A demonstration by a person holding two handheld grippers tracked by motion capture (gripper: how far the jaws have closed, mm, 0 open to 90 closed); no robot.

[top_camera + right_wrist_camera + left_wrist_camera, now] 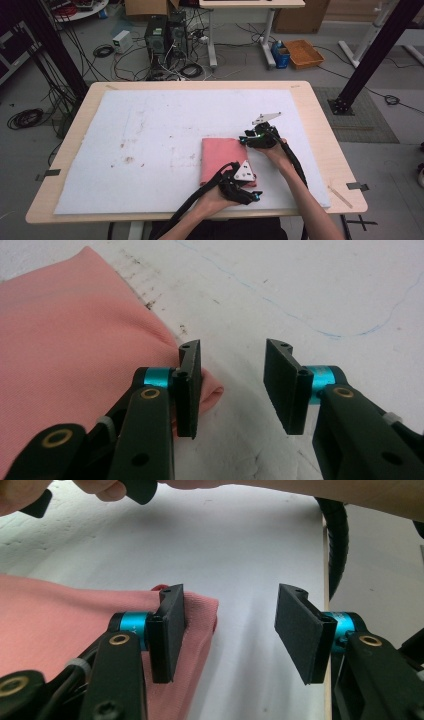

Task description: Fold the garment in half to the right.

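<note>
Both grippers, left (248, 186) and right (250, 136), stood parted, holding nothing, at the folded pink cloth's (220, 157) right-hand corners on the white mat (150, 145)

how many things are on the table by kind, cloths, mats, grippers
pink cloth: 1
white mat: 1
hand-held gripper: 2, the left hand-held gripper at the cloth's near right corner, the right hand-held gripper at its far right corner, both with jaws apart and no cloth between them
total: 4

high view overhead; both claw views close, sharing the pink cloth (222, 157)
</note>
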